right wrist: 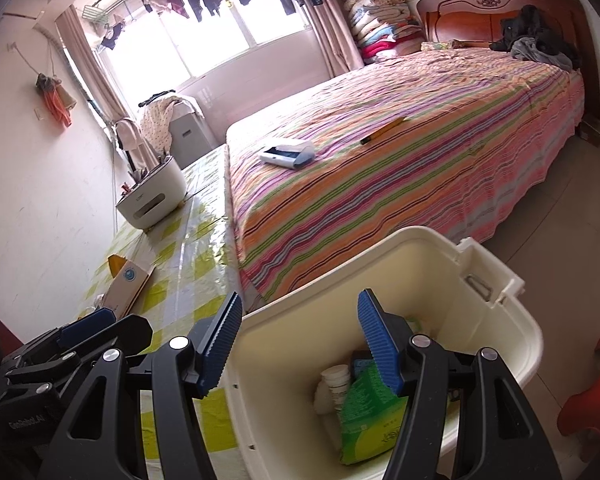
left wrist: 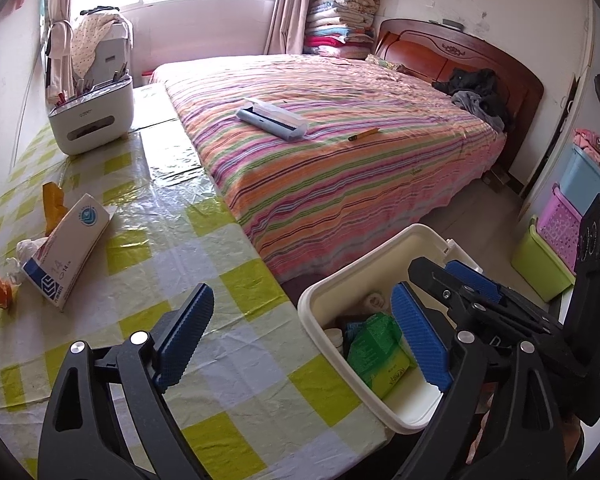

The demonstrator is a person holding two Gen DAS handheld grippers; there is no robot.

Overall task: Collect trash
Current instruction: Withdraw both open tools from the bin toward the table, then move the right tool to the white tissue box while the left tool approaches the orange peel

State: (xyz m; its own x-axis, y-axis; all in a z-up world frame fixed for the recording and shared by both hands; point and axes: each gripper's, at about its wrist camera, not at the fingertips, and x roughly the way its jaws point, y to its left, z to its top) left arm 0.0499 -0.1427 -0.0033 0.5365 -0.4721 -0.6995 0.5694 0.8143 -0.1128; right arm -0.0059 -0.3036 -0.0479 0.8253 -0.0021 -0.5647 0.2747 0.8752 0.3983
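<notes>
A cream plastic bin [left wrist: 384, 404] stands beside the table's right edge; it also shows in the right wrist view [right wrist: 440, 264]. Inside lie a green packet [left wrist: 376, 350] [right wrist: 370, 412] and a white bottle [right wrist: 336, 380]. My left gripper [left wrist: 304, 332] is open and empty, over the table edge next to the bin. My right gripper [right wrist: 300, 344] is open and empty above the bin's near rim; its blue fingers [left wrist: 474, 280] show in the left view. On the table lie a white-and-blue carton [left wrist: 68, 252] [right wrist: 126, 286], orange peel [left wrist: 2, 290], an orange wrapper [left wrist: 52, 206] and crumpled tissue [left wrist: 28, 248].
A table with a green-checked plastic cloth [left wrist: 204, 280] runs along the left wall, with a white organiser box [left wrist: 92, 118] at its far end. A striped bed [left wrist: 340, 140] with a blue case [left wrist: 272, 118] and a pencil [left wrist: 364, 134] lies beyond. Coloured baskets [left wrist: 556, 232] stand at right.
</notes>
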